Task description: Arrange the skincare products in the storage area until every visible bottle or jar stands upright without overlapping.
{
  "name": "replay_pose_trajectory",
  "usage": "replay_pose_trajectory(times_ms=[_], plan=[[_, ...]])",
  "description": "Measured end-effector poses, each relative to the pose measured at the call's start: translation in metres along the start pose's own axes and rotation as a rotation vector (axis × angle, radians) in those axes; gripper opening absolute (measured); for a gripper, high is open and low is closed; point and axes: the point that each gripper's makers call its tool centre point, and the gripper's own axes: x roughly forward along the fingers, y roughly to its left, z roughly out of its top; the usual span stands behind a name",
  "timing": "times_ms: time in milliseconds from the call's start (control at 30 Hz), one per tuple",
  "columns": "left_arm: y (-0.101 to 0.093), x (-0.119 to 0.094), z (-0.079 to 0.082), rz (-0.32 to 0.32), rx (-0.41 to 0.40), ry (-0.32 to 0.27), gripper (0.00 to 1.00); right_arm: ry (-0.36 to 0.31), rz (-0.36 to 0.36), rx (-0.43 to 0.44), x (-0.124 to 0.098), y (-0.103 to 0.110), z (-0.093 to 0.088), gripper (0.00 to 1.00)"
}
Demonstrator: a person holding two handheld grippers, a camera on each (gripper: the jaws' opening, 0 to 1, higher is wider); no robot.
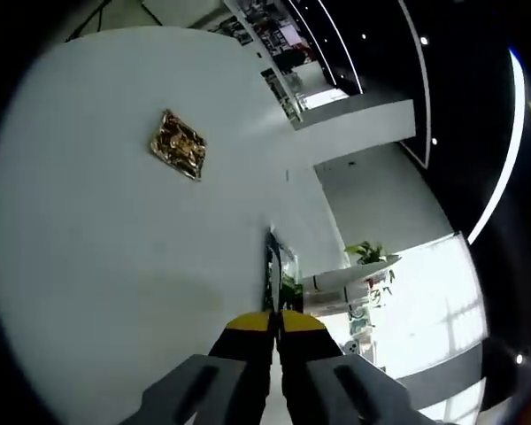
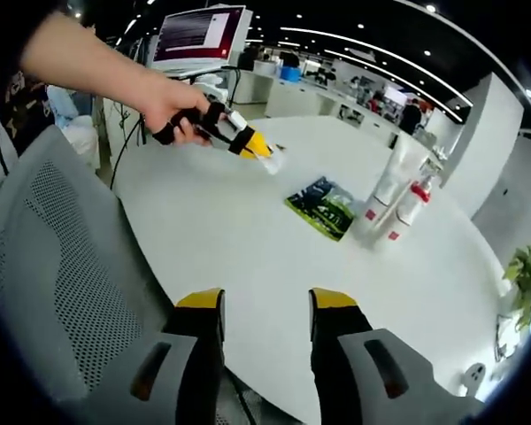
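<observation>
On the round white tabletop (image 2: 248, 257), two white bottles (image 2: 398, 190) stood upright beside a green sachet (image 2: 323, 206); left gripper (image 2: 264, 156) pinched closed, empty; right gripper (image 2: 265, 305) wide — approach bottles low, squarely.

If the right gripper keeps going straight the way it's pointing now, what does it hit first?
Probably the bare white table. The open right gripper aims across its near edge, and nothing lies close ahead. The green packet and white bottles sit farther on, slightly right; depth is uncertain.

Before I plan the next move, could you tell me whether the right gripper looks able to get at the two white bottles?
Probably yes: the right gripper is open, and bare white table lies between it and the two white bottles.
</observation>
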Motion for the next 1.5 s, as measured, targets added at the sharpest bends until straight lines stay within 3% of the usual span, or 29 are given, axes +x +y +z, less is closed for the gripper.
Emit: replay_pose_trajectory(times_ms=[433, 700, 767, 1200, 1500], plan=[[0.004, 0.046, 0.034, 0.032, 0.061, 0.066, 0.02, 0.008, -0.007, 0.011, 0.001, -0.002, -0.001, 0.36], [0.009, 0.062, 0.035, 0.066, 0.077, 0.103, 0.02, 0.011, -0.011, 0.017, 0.001, -0.002, -0.002, 0.36], [0.017, 0.064, 0.034, 0.11, 0.099, 0.123, 0.03, 0.012, -0.013, 0.015, 0.001, -0.003, -0.002, 0.36], [0.015, 0.072, 0.04, 0.175, 0.156, 0.124, 0.07, 0.017, -0.014, 0.012, 0.001, -0.004, -0.003, 0.36], [0.009, 0.071, 0.039, 0.215, 0.259, 0.157, 0.19, 0.023, -0.01, 0.004, 0.002, -0.003, -0.004, 0.36]])
